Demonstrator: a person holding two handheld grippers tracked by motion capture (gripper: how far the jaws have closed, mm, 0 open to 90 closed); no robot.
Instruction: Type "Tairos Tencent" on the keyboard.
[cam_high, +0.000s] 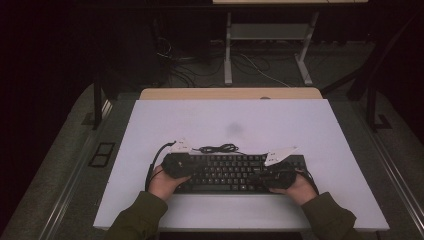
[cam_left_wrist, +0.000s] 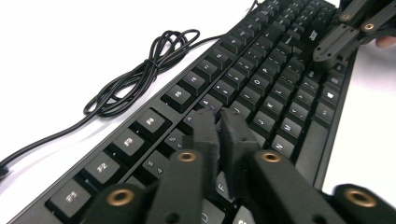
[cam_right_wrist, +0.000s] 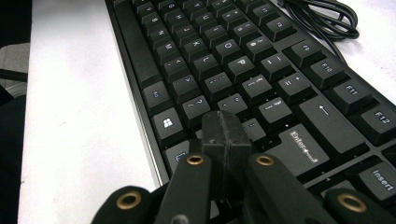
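Black keyboard (cam_high: 235, 172) lies flat near the front edge of the white tabletop (cam_high: 225, 120), long side across, between the two hands. Its cable (cam_high: 217, 148) sits bunched in loose loops just behind the back edge, left of centre.

Left tongs (cam_left_wrist: 219, 128) hover low over the left-centre letter rows, jaws nearly together with a thin slit between, holding nothing. Whether the tips touch a key, can't tell. Right tongs (cam_right_wrist: 224, 133) sit over the right end near the Enter key (cam_right_wrist: 299, 149), jaws pressed flat together, nothing between them. In the high view, left hand (cam_high: 162, 182) and right hand (cam_high: 295, 187) sit at the two ends of the board.

Handling, as a guess: rigid plastic slab, moderately light, won't flex. Keycaps are raised and springy, so they give under a push and could pop off if pinched or pried. Top surface looks smooth, likely slick for hard jaws. Best hold is probably the thin frame edge at each short end, one pair of tongs per end, jaws opened over the rim. The cable is limp and will drag, may snag if the board moves.
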